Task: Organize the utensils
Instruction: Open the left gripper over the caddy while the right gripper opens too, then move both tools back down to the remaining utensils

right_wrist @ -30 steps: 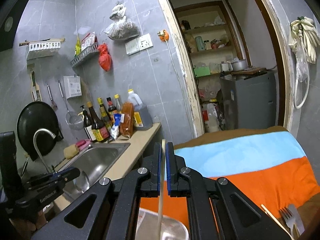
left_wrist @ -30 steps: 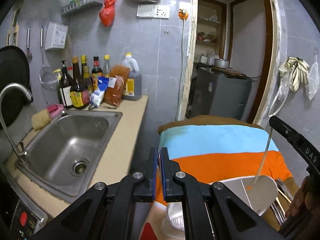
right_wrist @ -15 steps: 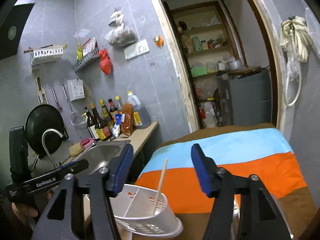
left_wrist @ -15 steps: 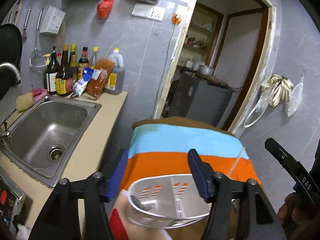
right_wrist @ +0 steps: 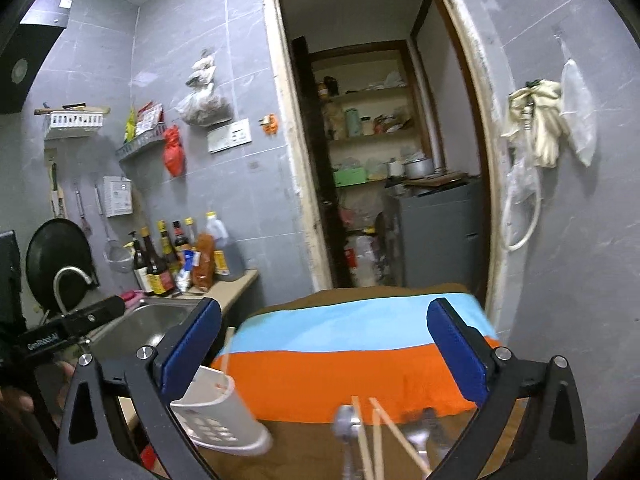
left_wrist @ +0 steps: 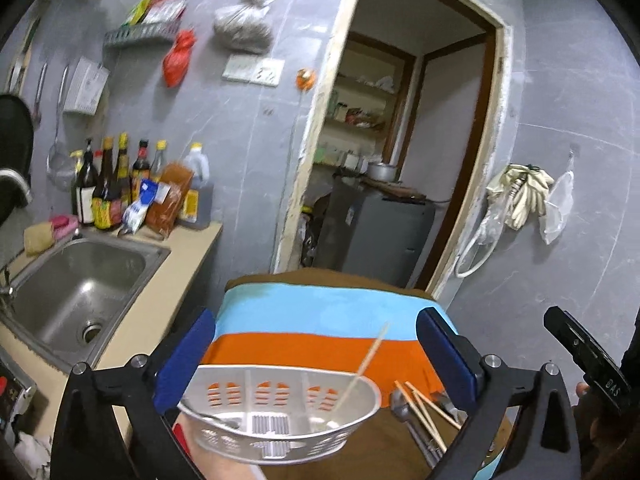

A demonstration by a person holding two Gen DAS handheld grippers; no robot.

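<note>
A white slotted utensil caddy (left_wrist: 280, 420) stands on the striped cloth (left_wrist: 320, 344), right below my open left gripper (left_wrist: 316, 344). One chopstick (left_wrist: 362, 368) leans inside it, and a metal utensil lies in its left part. Loose chopsticks (left_wrist: 424, 408) and metal cutlery lie on the cloth to its right. In the right wrist view the caddy (right_wrist: 216, 412) sits at lower left, beside the left finger of my open, empty right gripper (right_wrist: 328, 344). Chopsticks (right_wrist: 380, 436), a spoon (right_wrist: 348, 428) and a fork (right_wrist: 418, 440) lie below that gripper.
A steel sink (left_wrist: 76, 284) and a counter with sauce bottles (left_wrist: 108, 188) lie to the left. A doorway (left_wrist: 400, 152) opens behind the table, with a grey cabinet (left_wrist: 380, 236) inside. The right-hand wall holds a hanging cloth (left_wrist: 524, 196).
Both grippers went from shut to wide open. The chopstick that the right gripper held now stands in the caddy. The right gripper has swung right, over the loose utensils.
</note>
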